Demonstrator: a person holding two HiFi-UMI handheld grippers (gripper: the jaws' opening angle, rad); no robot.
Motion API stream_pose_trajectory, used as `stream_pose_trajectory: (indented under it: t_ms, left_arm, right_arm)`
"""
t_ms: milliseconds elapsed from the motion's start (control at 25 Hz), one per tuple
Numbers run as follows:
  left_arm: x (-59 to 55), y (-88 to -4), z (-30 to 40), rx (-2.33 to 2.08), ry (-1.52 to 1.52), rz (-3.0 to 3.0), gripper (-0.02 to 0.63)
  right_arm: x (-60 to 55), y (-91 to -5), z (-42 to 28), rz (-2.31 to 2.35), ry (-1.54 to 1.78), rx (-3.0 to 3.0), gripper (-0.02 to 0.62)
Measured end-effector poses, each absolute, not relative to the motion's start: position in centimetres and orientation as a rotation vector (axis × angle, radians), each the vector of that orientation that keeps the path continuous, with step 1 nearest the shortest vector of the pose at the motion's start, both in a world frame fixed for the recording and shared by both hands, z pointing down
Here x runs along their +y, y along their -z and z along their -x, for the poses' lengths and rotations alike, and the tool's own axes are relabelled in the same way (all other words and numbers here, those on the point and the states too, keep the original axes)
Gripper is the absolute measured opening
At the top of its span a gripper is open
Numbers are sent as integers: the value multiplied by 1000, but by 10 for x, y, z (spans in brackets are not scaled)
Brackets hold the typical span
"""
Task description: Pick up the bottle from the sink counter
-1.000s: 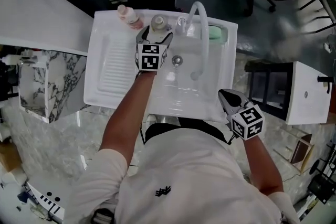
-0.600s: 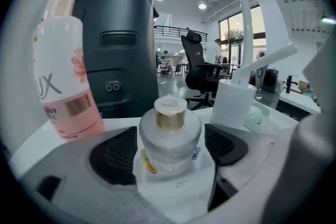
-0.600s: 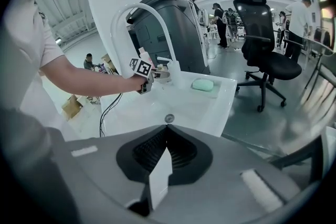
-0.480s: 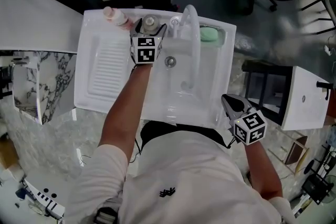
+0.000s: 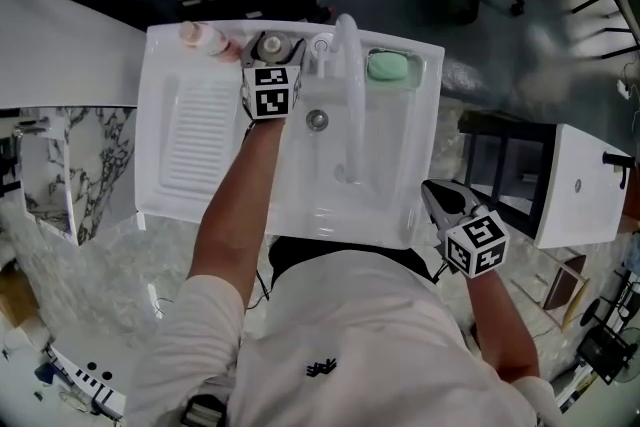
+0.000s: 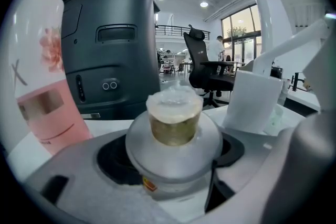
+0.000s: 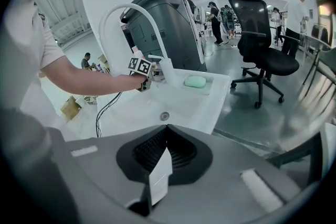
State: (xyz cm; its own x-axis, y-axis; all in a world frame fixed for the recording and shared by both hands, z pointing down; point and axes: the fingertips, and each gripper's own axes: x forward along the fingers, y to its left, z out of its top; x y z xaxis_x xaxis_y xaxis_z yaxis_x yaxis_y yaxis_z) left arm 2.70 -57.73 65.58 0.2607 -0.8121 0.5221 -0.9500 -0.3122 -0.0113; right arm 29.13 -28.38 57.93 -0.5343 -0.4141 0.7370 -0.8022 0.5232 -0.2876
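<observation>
**Left gripper at the bottle, rear ledge of the sink**

1. Bottle position. The bottle (image 5: 269, 43) stands upright on the rear ledge of the white sink (image 5: 210, 190), between the pink bottle (image 5: 203, 37) on its left and the tap (image 5: 345, 65) on its right. In the left gripper view it shows a grey shoulder and a clear cap over a yellowish neck.

2. Left gripper. The left gripper (image 5: 272, 52) is extended over the basin to the rear ledge. Its jaws stand one on each side of the bottle's body, below the shoulder. They appear to be closed against the body, but the bottle's shoulder hides the contact line, so the grip is not certain. The bottle's base is hidden in both views, so whether it is lifted off the ledge cannot be told.

3. Right gripper. The right gripper (image 5: 440, 197) is held beside the front right corner of the sink, well apart from the bottle. Its jaws are together with nothing between them.

4. Surroundings. A green bar of soap (image 5: 386, 66) lies in the recess to the right of the tap. The drain (image 5: 317, 120) is in the basin, just in front of the tap. A dark grey bin (image 6: 110, 44) stands behind the sink, and an office chair (image 6: 205, 68) stands farther back on the floor.
</observation>
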Motion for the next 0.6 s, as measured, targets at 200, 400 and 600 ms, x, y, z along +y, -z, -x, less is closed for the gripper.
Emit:
stream_pose_trajectory:
  t_ms: [200, 400, 600]
  left_arm:
    - [-575, -656, -29, -1606, -649, -2237, 341]
    - [-566, -648, -32, -1598, -642, -2248, 341]
    - [-552, -630, -34, -1573, -641, -2276, 341]
  right_arm:
    - [-286, -580, -287, -976, -835, -2171, 11]
    - [-284, -578, -280, -972, -829, -2188, 11]
    - [-280, -573, -268, -965, -828, -2212, 11]
